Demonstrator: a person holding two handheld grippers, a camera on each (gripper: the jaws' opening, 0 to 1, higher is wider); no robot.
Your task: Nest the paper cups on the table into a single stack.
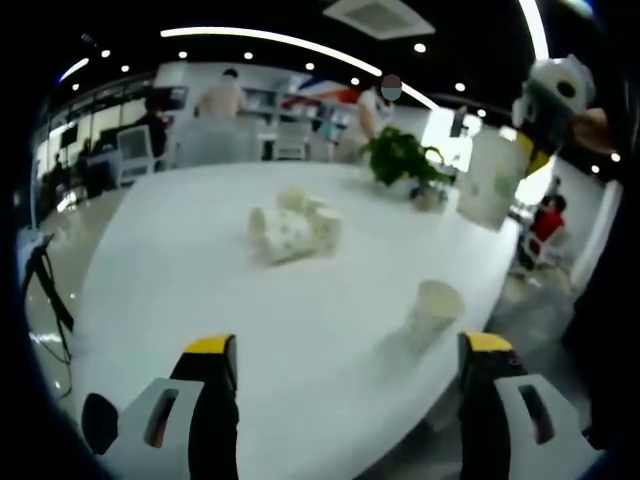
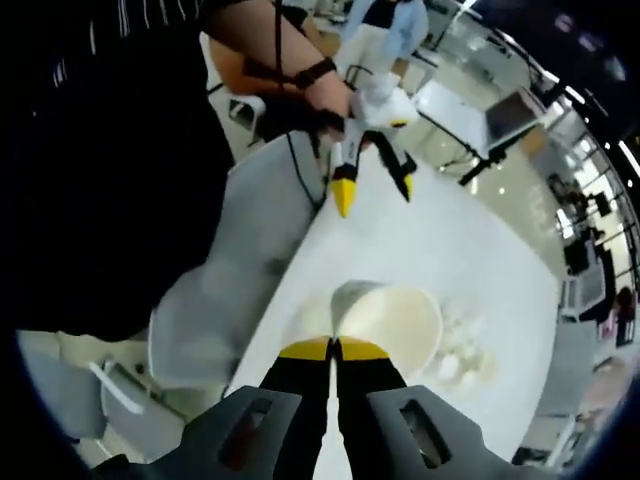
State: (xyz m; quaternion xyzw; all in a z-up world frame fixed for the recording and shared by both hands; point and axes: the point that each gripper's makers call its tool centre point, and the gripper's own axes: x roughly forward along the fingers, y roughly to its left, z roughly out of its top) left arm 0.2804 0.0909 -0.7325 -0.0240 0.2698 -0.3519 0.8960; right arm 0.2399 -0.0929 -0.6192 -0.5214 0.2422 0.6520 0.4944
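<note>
Both views: soft focus with strong fisheye bending toward the edges. Ceiling light strips (image 1: 300,45) illuminate the scene from above; the white surface (image 1: 200,300) appears bright, with faint shadows and blurred background.

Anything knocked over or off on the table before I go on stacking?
Yes. The cluster of cups mid-table lies tipped on its sides, not upright. One lone cup stands near the table edge, apart from the rest. The right gripper is shut on a held cup, lifted; the left gripper is open.
</note>
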